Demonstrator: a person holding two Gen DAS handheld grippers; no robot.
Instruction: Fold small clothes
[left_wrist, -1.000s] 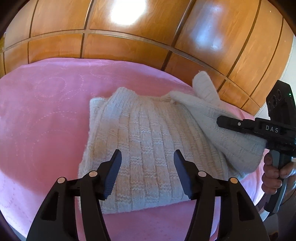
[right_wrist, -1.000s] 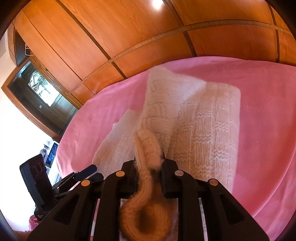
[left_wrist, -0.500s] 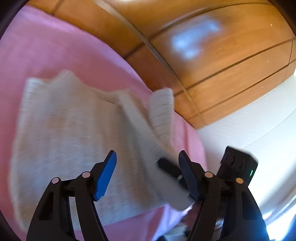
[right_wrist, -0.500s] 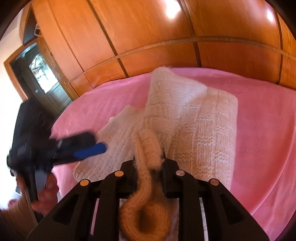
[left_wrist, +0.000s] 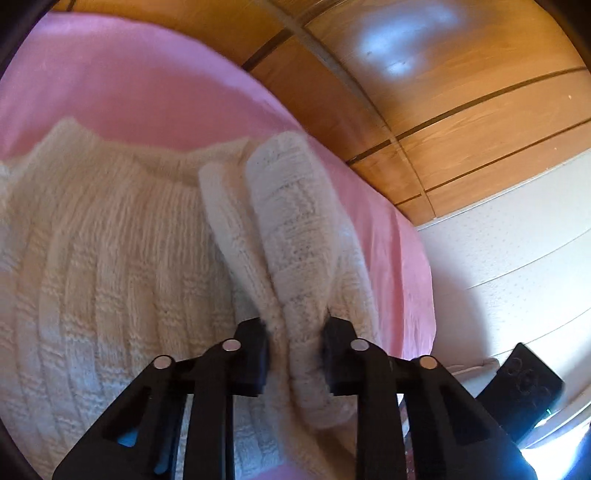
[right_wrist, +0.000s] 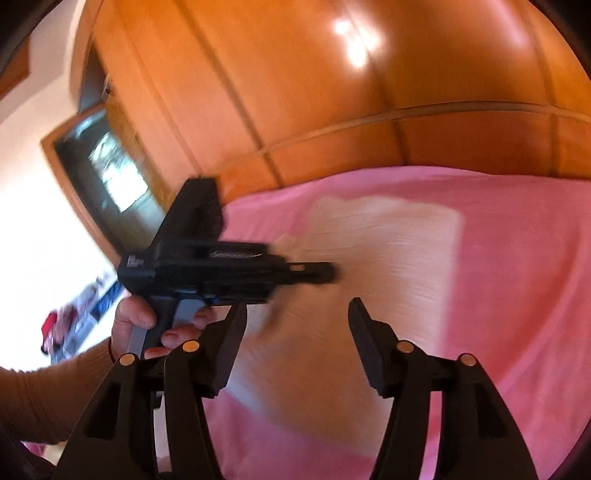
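Sleeve (left_wrist: 295, 258) changed hands: left gripper (left_wrist: 295, 354) jaws clamped it above the white sweater (left_wrist: 110, 277) on the pink bed (right_wrist: 517, 258), right gripper (right_wrist: 295, 343) jaws spread wide

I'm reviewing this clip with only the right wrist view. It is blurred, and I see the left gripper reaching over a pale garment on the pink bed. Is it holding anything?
Observer: Yes. In the left wrist view the left gripper is shut on a sleeve of the white knitted sweater.
Operator: Where does that sleeve run?
Observer: Away from the jaws, along the sweater's side nearer the white wall, its cuff ending beside the neckline.
Operator: And the body?
Observer: It lies spread on the pink bedspread, neckline at the far end.
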